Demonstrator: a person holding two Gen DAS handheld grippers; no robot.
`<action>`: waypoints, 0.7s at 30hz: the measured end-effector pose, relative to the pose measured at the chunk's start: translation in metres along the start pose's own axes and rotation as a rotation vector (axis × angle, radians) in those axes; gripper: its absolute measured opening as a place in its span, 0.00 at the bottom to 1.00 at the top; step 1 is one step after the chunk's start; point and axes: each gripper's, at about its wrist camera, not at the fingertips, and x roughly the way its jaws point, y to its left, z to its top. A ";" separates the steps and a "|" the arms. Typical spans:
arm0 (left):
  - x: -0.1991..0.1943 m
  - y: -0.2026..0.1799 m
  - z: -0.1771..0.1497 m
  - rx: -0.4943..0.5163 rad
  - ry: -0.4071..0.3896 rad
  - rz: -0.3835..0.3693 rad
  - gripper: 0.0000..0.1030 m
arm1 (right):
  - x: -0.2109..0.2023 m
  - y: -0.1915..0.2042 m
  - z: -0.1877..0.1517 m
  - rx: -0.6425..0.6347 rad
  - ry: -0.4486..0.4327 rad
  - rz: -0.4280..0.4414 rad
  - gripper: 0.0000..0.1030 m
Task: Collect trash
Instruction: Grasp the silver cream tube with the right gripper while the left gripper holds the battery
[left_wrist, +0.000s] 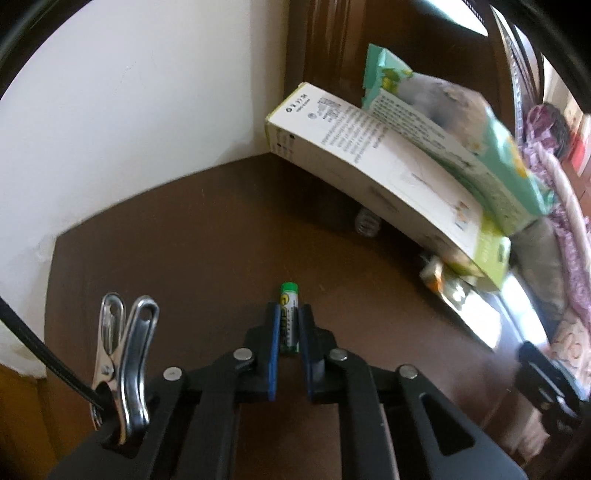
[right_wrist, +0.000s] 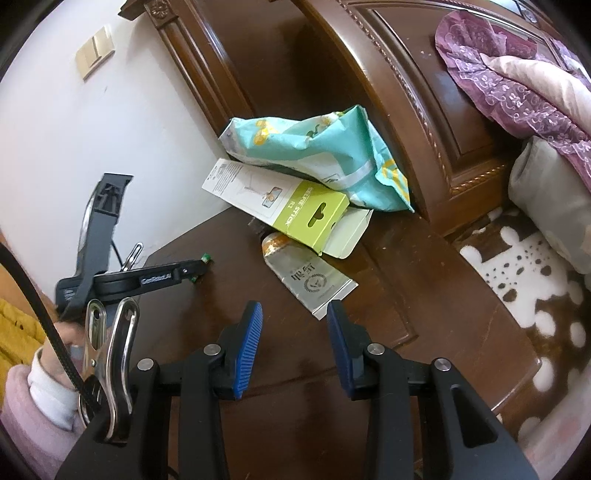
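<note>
Two hand-held grippers: one per hand, both over a dark wooden surface (right_wrist: 424, 266).
Left hand-held gripper (left_wrist: 290, 314): blue pads clamped on a single green battery (left_wrist: 288, 295), which lies on the surface with its green cap pointing away; the right wrist view shows the same hand-held gripper (right_wrist: 199, 269) from the side, tips down at the surface near the wall.
Right hand-held gripper (right_wrist: 293, 321): jaws apart, nothing between the pads, hovering just short of the flattened silver pouch (right_wrist: 314, 284).
Trash, counted: one battery; one silver pouch; one white-and-lime selfie-stick box (right_wrist: 280, 203), flap open, lying partly over the pouch; one crumpled teal wrapper (right_wrist: 317, 155) resting on the box, in the corner by the wall.
Surface: dark brown wood, set against a white wall (right_wrist: 74, 147) and a carved wooden headboard (right_wrist: 406, 92).
Room: one wall switch plate (right_wrist: 95, 51); purple lace bedding (right_wrist: 517, 85); brown-and-white spotted blanket (right_wrist: 517, 280).
Person: pink sleeve with white cuff (right_wrist: 40, 391) at the left hand-held gripper.
</note>
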 end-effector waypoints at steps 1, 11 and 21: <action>-0.004 0.000 -0.005 -0.014 -0.004 -0.002 0.10 | 0.002 0.001 -0.001 -0.006 0.001 -0.001 0.36; -0.033 -0.017 -0.040 -0.142 -0.104 -0.098 0.10 | 0.007 0.012 -0.002 -0.071 -0.006 -0.036 0.36; -0.032 -0.010 -0.040 -0.151 -0.159 -0.115 0.10 | 0.033 0.022 0.022 -0.272 0.100 -0.161 0.57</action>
